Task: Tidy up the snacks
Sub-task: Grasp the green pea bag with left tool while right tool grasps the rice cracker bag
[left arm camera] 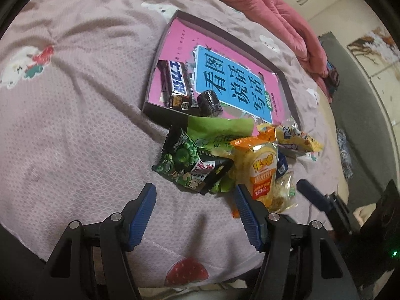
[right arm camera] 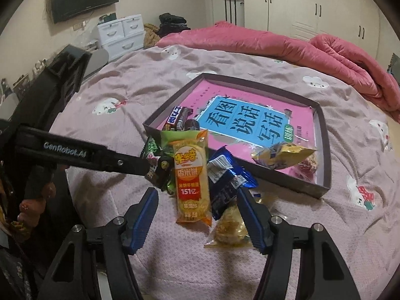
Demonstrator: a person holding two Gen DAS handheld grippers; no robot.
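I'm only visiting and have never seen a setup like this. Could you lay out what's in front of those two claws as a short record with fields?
Setting: bed with a pink patterned sheet
Container: shallow dark tray lined with a pink and blue book cover
In tray: Snickers bar, small dark wrapped sweet
On tray edge: yellow packet
Loose pile beside tray: orange rice-cracker pack, green pea bag, blue packet
Left gripper: open, empty
Right gripper: open, empty
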